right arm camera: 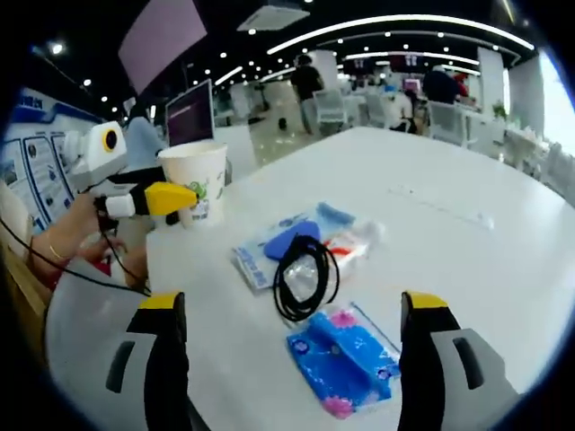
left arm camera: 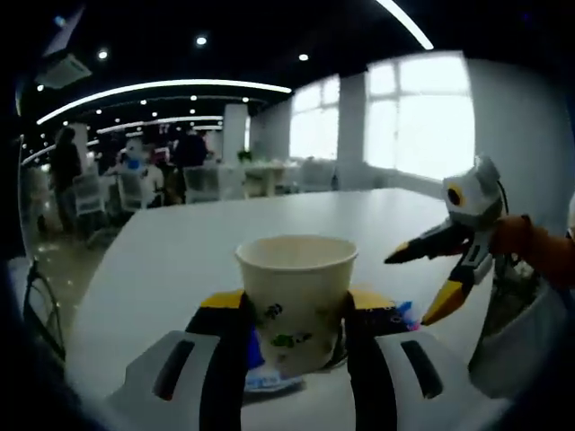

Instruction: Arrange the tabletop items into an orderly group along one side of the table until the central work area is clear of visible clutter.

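Left gripper clamped on paper cup at the table edge; right gripper jaws apart.
Cup is cream paper with green print, inside not visible. On the white tabletop: coiled black cable, blue floral packet, clear plastic pouch.

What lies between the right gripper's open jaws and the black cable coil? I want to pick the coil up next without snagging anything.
Nothing visible blocks it. The right gripper is open, with the blue floral packet lying between its jaws, just short of the black cable coil. The coil rests on clear plastic bags, which might lift with it.
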`<control>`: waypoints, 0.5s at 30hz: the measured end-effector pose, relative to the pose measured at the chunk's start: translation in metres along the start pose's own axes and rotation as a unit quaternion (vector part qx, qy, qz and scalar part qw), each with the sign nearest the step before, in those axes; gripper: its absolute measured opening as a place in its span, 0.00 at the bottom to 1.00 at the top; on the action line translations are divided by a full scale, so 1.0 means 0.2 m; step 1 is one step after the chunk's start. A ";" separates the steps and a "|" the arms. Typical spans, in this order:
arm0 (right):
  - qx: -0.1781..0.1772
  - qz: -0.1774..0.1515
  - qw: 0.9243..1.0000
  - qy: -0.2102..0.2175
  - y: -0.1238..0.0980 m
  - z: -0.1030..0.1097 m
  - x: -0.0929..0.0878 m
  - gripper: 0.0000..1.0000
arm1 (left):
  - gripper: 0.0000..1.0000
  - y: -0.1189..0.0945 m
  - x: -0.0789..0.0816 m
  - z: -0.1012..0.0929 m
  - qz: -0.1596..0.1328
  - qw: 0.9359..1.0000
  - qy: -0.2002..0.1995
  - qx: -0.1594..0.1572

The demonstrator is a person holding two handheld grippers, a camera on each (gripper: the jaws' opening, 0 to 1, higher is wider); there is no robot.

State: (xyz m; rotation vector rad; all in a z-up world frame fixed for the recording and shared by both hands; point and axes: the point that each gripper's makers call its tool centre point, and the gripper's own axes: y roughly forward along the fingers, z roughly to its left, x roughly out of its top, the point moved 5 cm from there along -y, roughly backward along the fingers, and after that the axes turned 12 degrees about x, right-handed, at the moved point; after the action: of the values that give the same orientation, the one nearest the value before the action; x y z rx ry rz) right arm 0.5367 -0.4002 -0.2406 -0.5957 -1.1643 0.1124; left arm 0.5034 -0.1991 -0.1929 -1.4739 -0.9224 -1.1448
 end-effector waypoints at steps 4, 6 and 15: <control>-0.012 -0.003 1.000 0.004 0.00 -0.03 -0.01 0.99 | 0.39 0.02 0.01 0.05 0.000 1.000 0.004 0.012; -0.019 -0.005 1.000 0.009 0.00 -0.05 -0.01 0.99 | 0.39 0.02 0.02 0.09 -0.005 1.000 0.000 0.020; -0.029 -0.008 0.999 0.021 -0.01 -0.07 -0.04 0.99 | 0.39 0.07 0.05 0.20 -0.018 0.998 -0.001 0.056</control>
State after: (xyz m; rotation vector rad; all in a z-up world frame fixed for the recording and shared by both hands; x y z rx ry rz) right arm 0.5452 -0.4110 -0.2503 -0.6361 -1.1340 0.0521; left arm 0.5262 -0.1617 -0.1889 -1.3728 -1.0027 -1.0989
